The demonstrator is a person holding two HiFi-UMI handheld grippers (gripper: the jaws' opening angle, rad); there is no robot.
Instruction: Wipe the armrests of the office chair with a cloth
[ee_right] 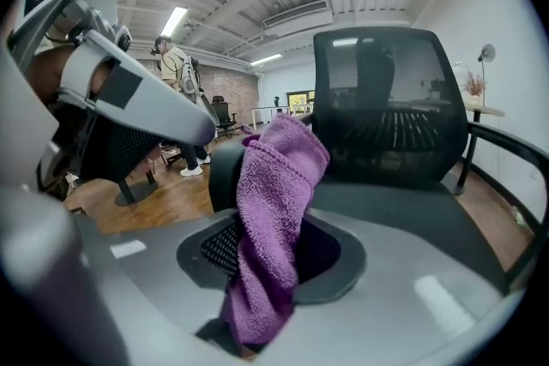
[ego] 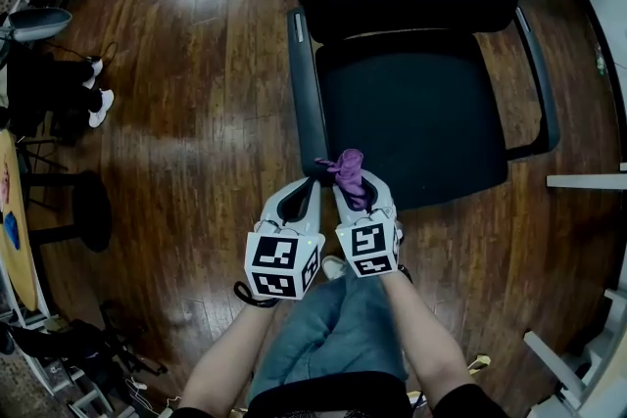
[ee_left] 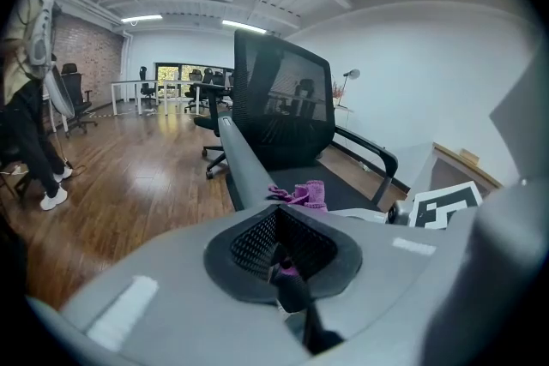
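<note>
Right tongs (ego: 353,187): we hold them clamped on the purple cloth (ego: 347,165) at the near end of the armrest (ego: 305,83).
Left tongs (ego: 302,194): together, beside the same end.

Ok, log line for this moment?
right gripper: shut on purple cloth | left gripper: jaws together | cloth by front end of armrest at head view's left | contact: unclear

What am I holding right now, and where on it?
Right gripper clamps the purple cloth by one bunched end; left gripper is shut, holding nothing.
</note>
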